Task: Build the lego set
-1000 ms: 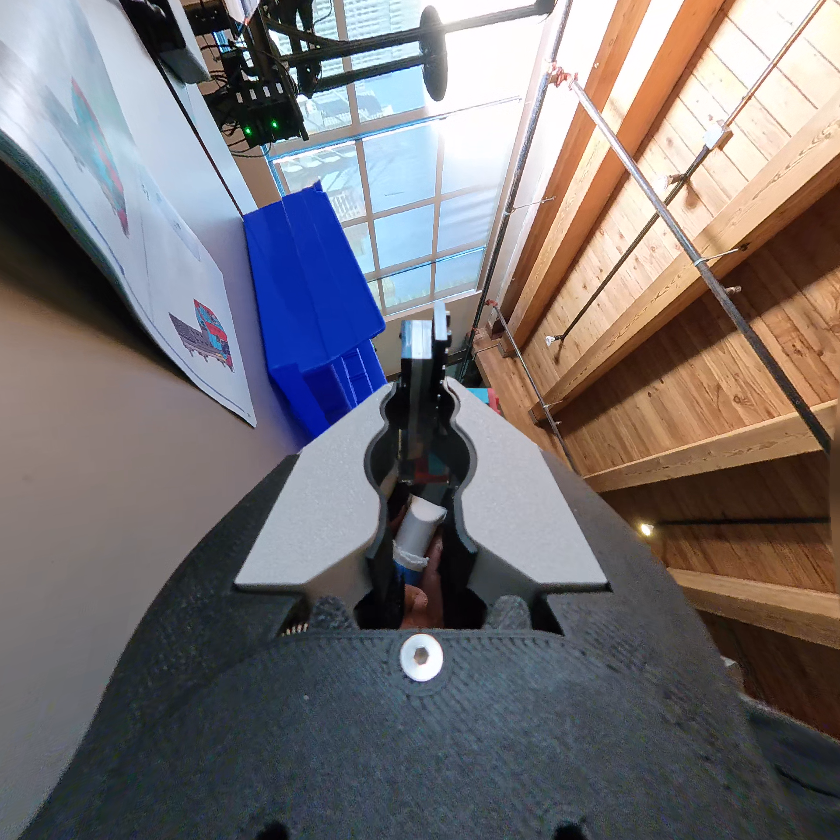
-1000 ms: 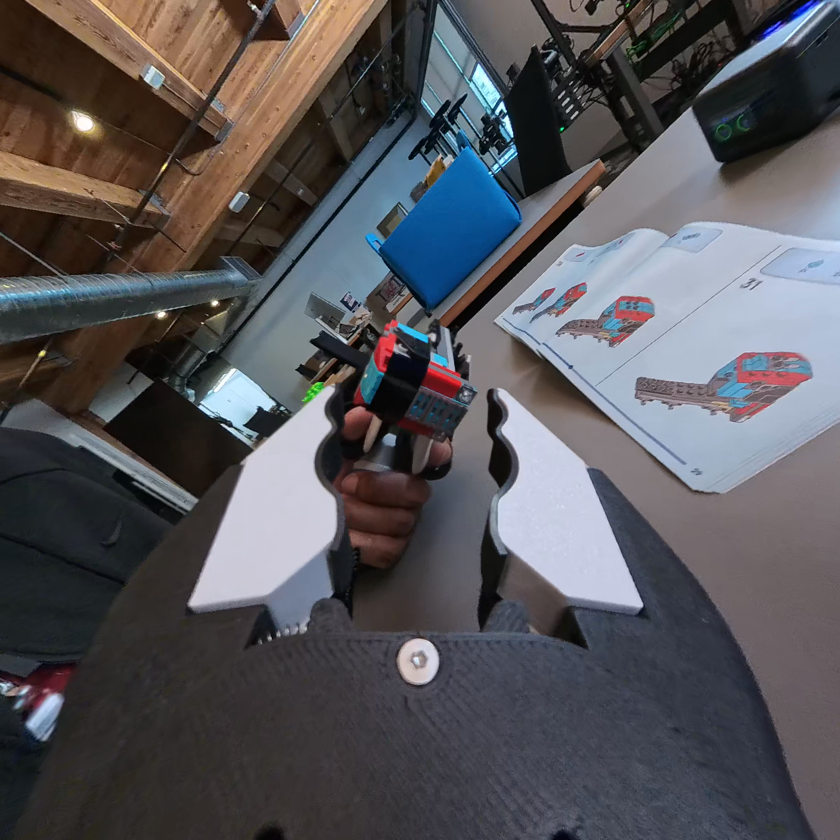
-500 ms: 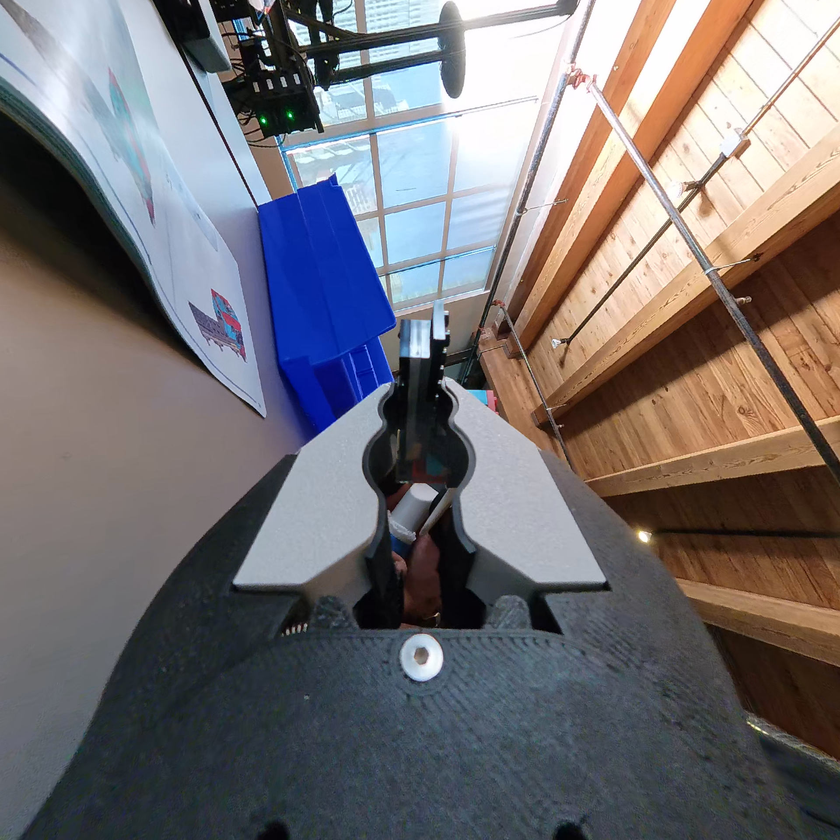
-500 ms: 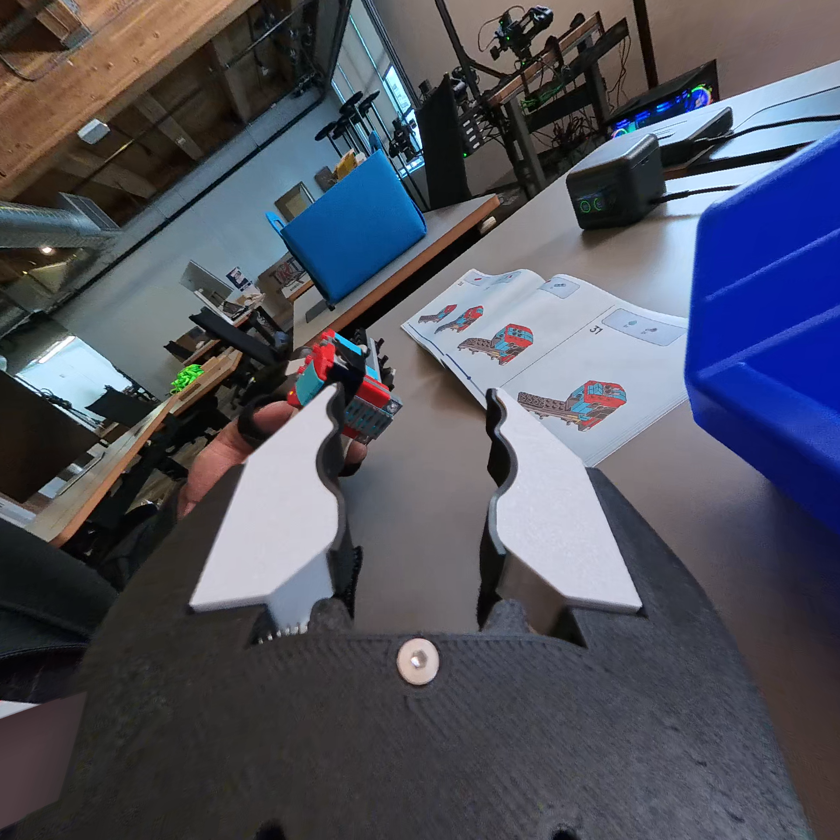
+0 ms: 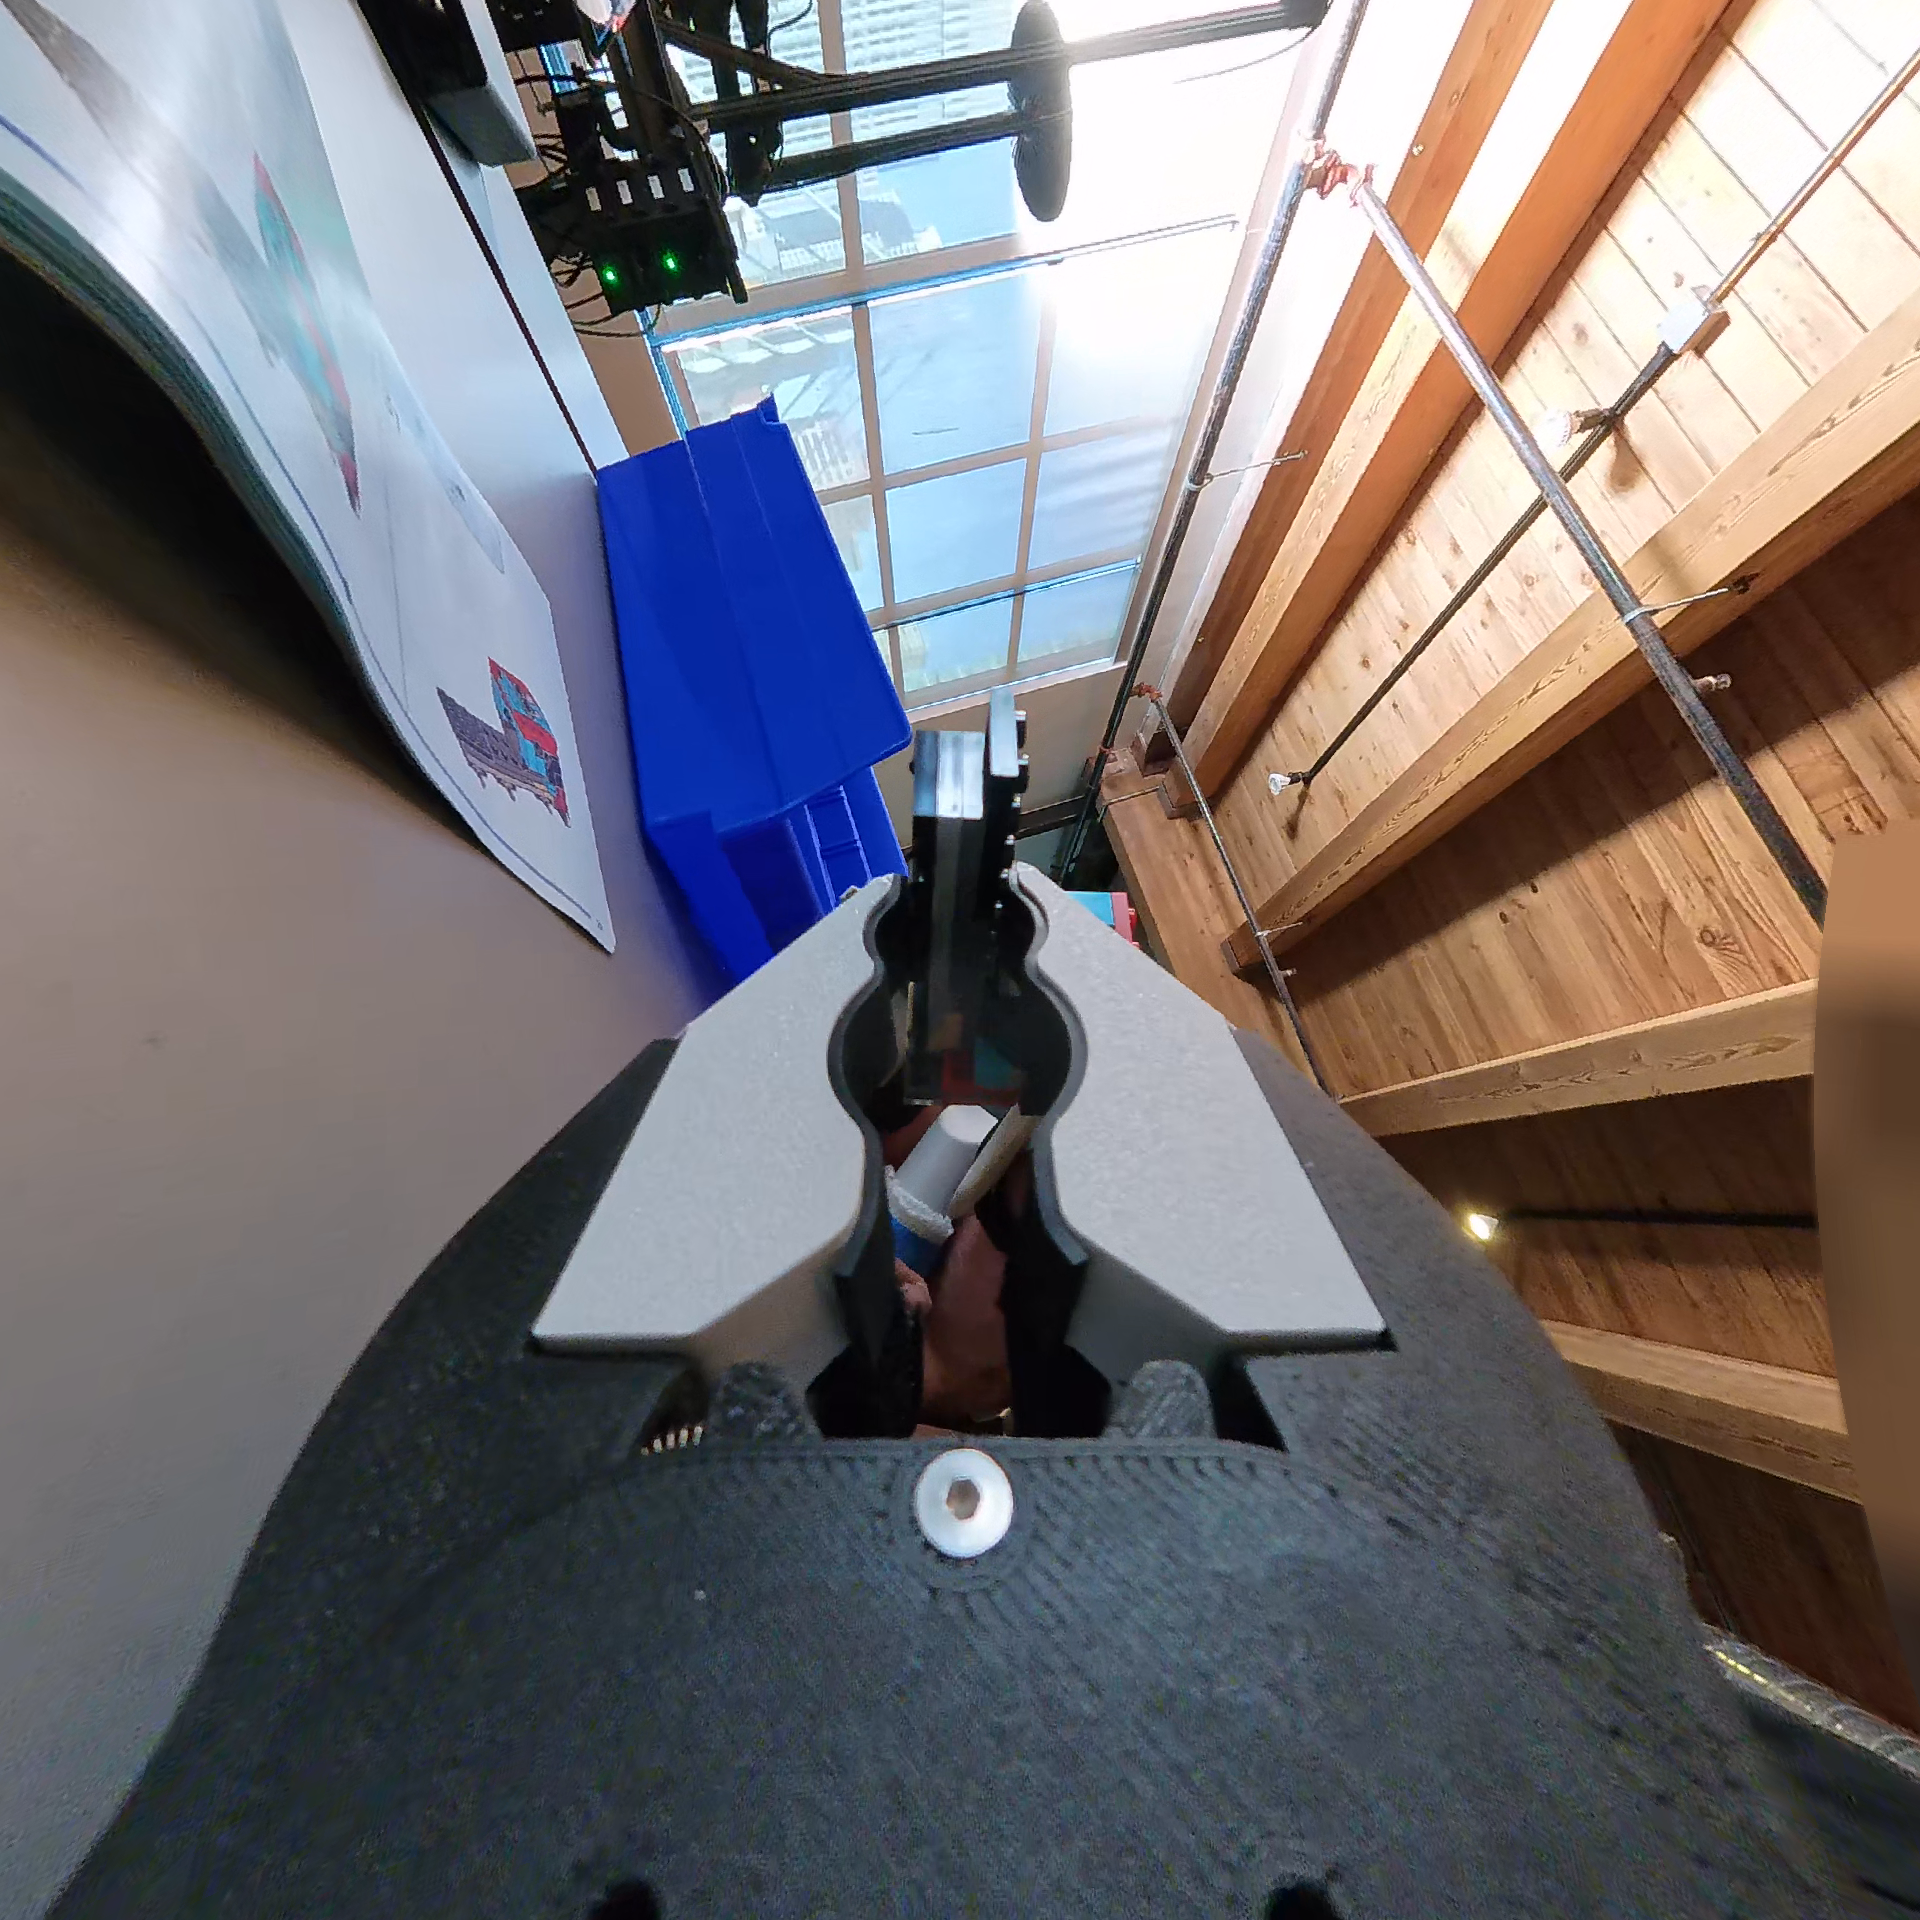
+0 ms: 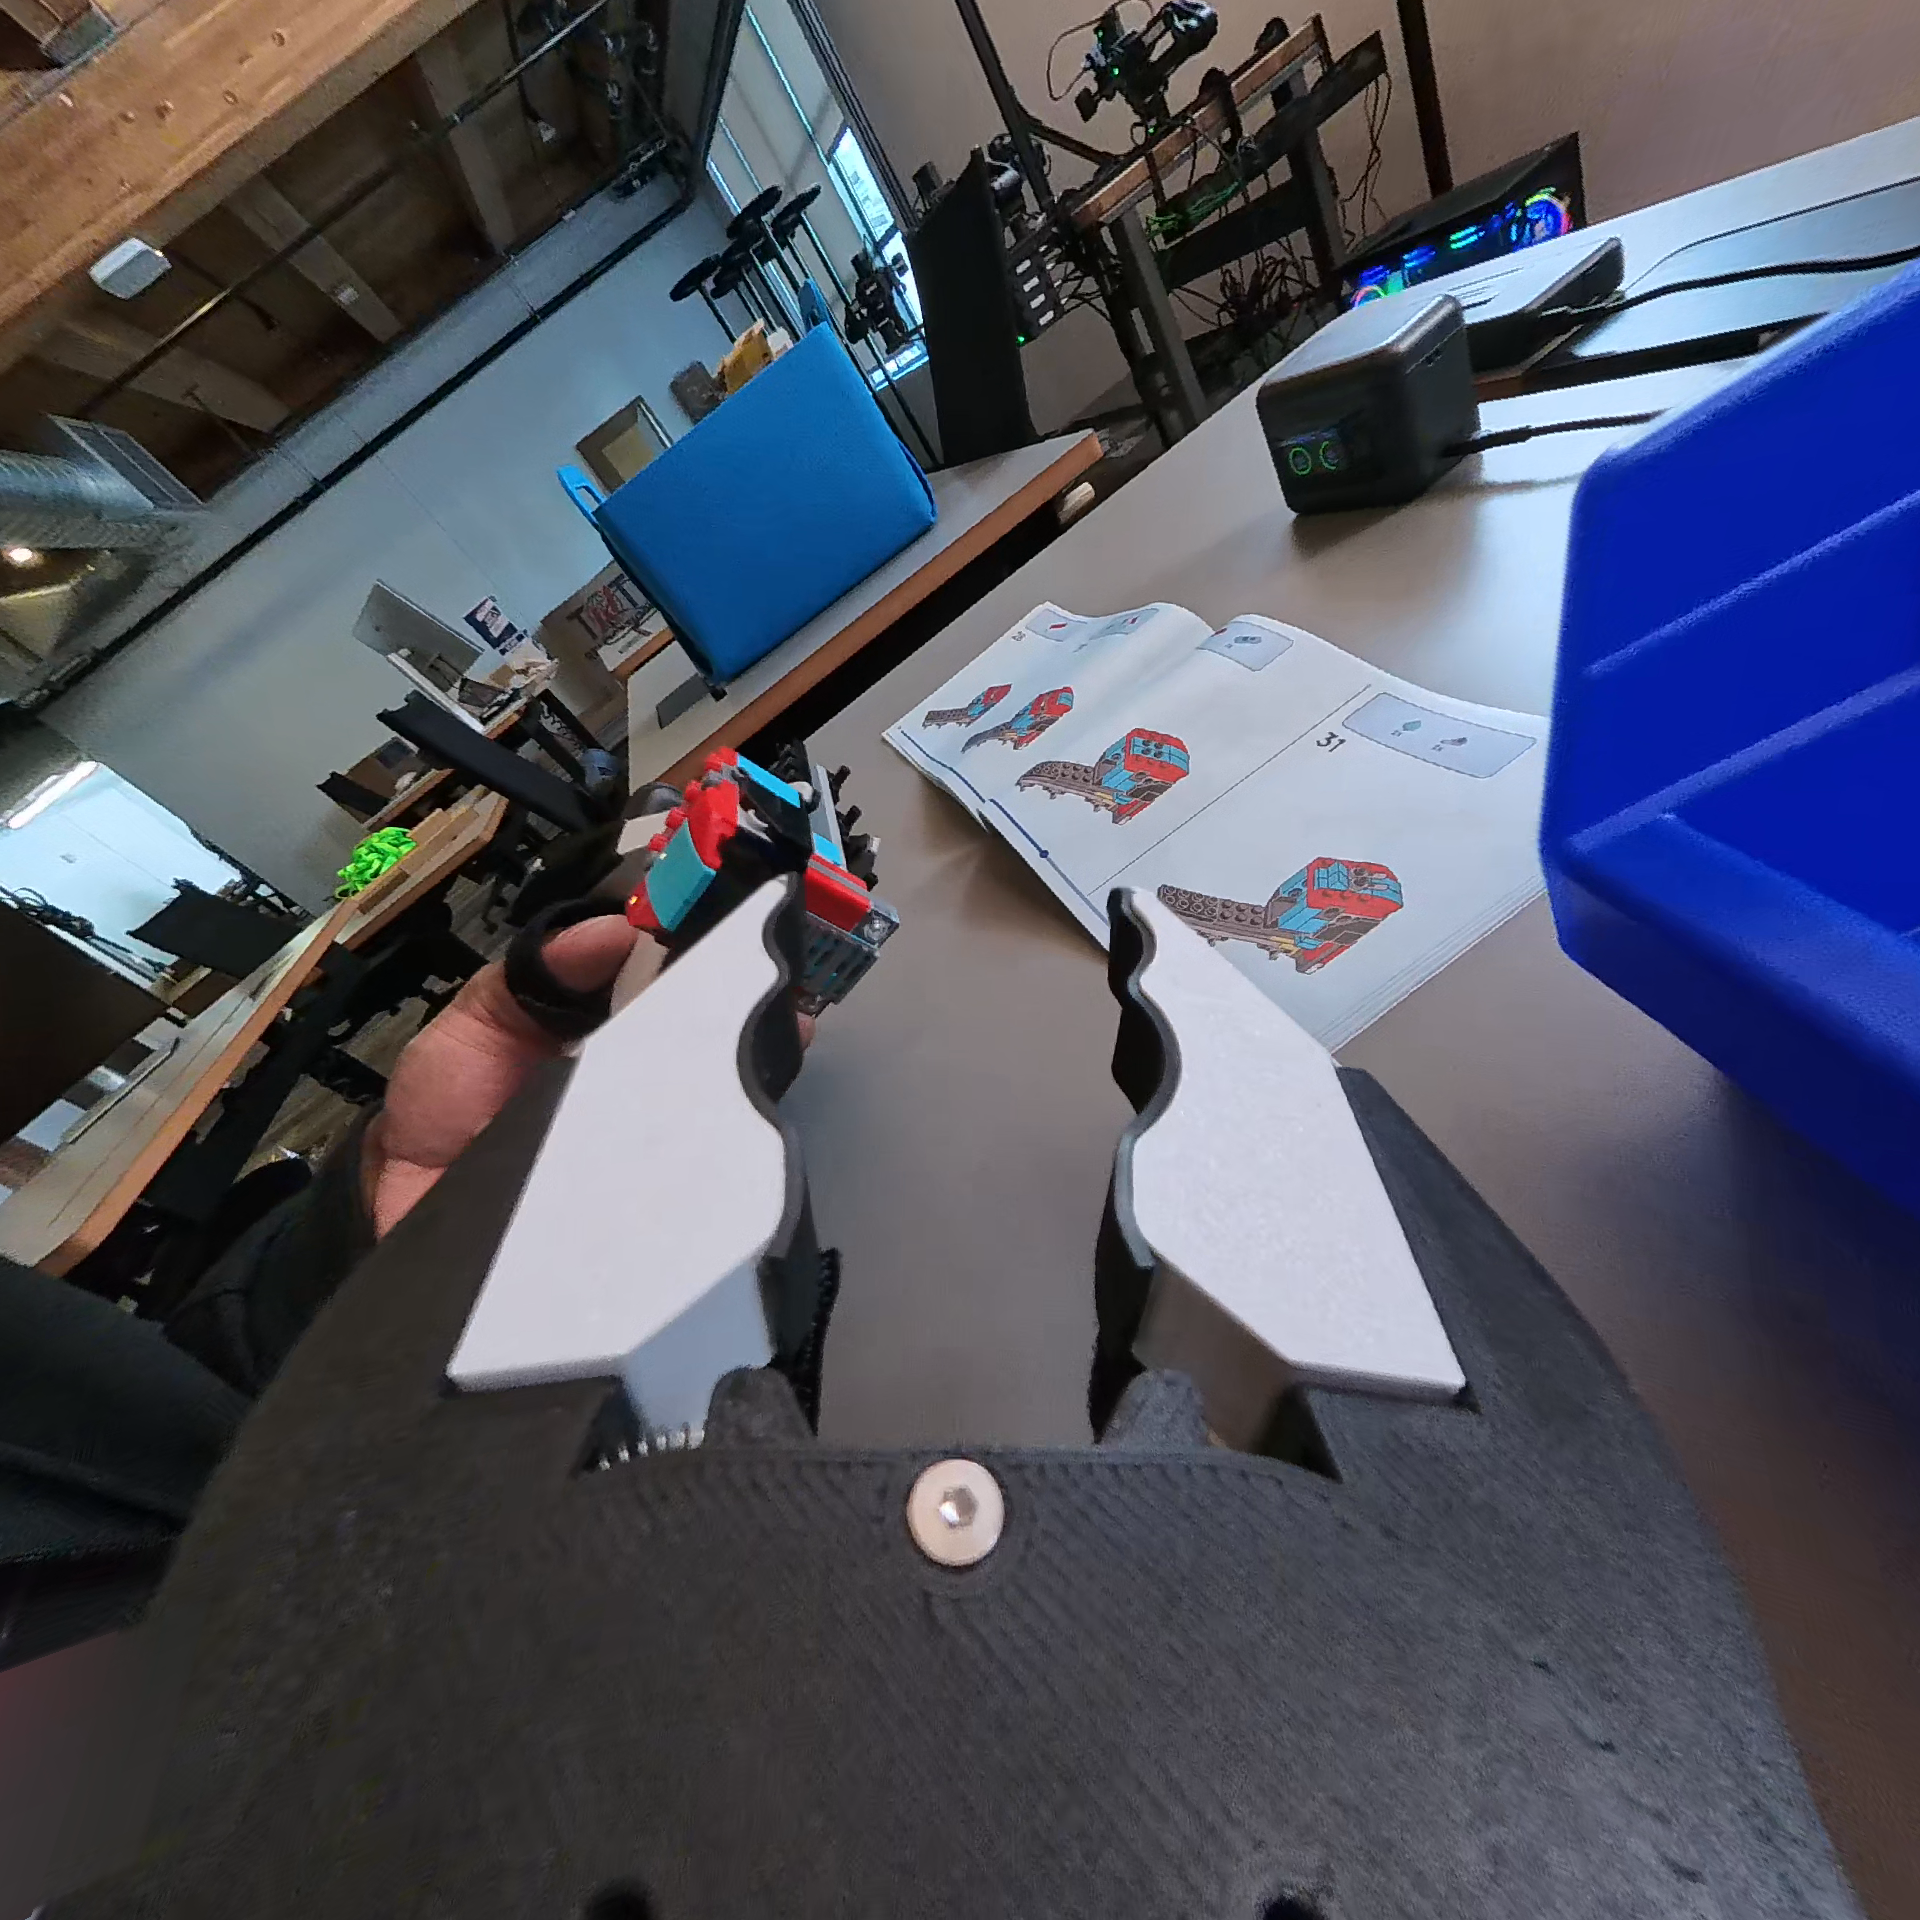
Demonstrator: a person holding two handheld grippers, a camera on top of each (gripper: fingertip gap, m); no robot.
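while the left gripper [image 5: 961, 914] clamps a half-hidden lego model [image 6: 764, 868] — edge-on, dark — the right gripper [image 6: 951, 935] gapes empty

- Showing red, turquoise, black and grey bricks on the lego model [image 6: 764, 868].
- Wearing pale grey fingers [image 6: 644, 1164] over a black textured body on the right claw [image 6: 945, 997].
- Matching that grey and black on the left claw [image 5: 958, 914].
- Glowing deep blue on the bin [image 6: 1756, 748].
- Printing red, turquoise and brown figures on the white booklet [image 6: 1226, 790].
- Staying plain grey-brown across the tabletop [image 6: 977, 1195].
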